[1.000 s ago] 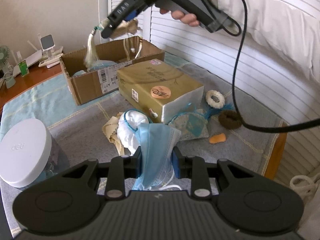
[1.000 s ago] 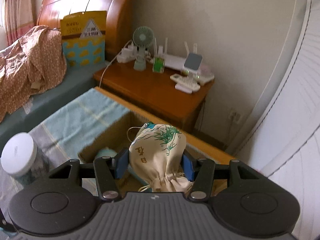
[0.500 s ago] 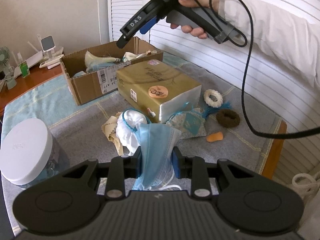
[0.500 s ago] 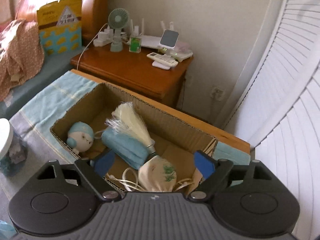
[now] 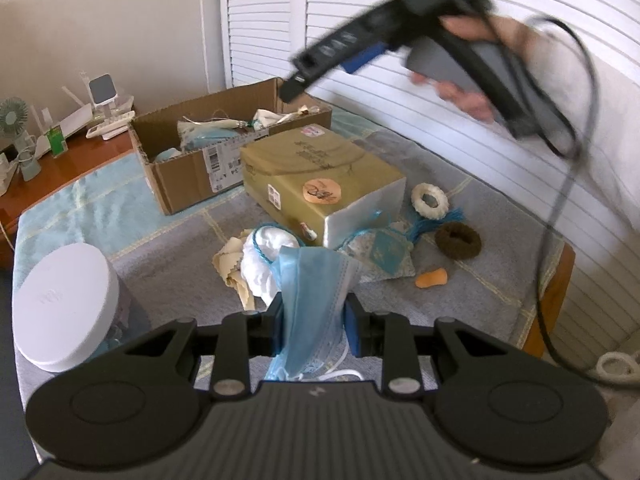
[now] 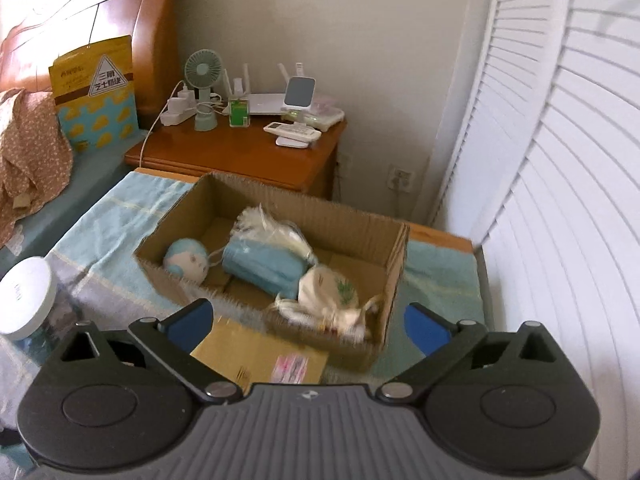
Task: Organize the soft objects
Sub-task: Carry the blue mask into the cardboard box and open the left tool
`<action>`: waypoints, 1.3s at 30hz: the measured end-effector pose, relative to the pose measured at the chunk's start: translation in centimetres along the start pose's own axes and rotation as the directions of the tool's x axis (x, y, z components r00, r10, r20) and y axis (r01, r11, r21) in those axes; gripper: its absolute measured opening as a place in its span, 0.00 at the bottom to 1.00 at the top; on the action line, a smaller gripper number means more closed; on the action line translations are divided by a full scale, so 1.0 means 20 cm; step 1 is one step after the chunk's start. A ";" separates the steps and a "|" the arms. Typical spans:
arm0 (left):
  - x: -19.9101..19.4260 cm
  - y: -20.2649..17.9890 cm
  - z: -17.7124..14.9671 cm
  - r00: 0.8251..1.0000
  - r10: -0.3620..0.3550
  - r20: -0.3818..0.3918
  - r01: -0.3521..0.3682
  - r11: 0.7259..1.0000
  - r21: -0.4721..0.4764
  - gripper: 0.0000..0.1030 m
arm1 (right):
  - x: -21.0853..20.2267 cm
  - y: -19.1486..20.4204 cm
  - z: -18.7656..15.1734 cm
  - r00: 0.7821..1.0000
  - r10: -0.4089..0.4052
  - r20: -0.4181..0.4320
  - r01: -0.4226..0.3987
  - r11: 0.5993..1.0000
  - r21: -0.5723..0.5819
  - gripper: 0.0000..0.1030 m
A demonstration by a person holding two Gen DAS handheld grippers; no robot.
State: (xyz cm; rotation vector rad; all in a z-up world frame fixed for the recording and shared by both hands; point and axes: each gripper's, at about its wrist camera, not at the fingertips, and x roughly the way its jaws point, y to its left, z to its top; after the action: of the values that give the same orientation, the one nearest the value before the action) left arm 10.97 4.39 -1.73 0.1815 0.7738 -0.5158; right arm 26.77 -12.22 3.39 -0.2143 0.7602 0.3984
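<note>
L gripper (image 5: 313,322) fingers stayed clamped on blue mask (image 5: 310,280), low over the bed. R gripper (image 6: 308,320), fingers spread wide & empty, had dropped drawstring pouch (image 6: 330,290) into cardboard box (image 6: 394,256) w/ other soft bits; mask likely next.

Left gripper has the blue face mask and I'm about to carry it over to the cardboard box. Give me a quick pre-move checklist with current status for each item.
1. Mask grip: the left gripper is shut on the blue face mask. Ok.
2. Mask's white ear loops trail below the grip and could snag. Cannot tell.
3. Right gripper is open and empty. Ok.
4. Path over the box: the right gripper sits in the air above the cardboard box, so it may cross the left one's route. Not ok.
5. Room in the box: bare cardboard floor shows behind the drawstring pouch and blue roll. Ok.
6. Gold box lies between the mask and the cardboard box; lift over it. Ok.
</note>
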 end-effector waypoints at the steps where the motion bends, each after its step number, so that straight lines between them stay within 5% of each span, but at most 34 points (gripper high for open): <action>1: -0.01 0.00 0.01 1.000 0.001 0.001 -0.001 1.000 -0.003 0.27 | -0.03 0.01 -0.03 1.000 -0.002 0.004 0.002 1.000 0.008 1.00; 24: 0.00 0.07 0.33 0.996 0.078 0.036 -0.079 0.997 0.025 0.27 | -0.36 0.09 -0.52 1.000 0.000 0.020 -0.001 0.999 0.053 1.00; 39: 0.43 0.31 0.81 0.993 0.116 0.005 -0.116 0.993 0.014 0.28 | -0.37 0.05 -0.57 0.999 0.025 0.027 -0.027 0.997 0.074 1.00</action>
State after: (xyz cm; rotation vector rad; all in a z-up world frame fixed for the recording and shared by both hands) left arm 29.32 0.87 3.51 0.2366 0.7509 -0.4117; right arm 14.41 -17.06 0.48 -0.1291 0.7509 0.3959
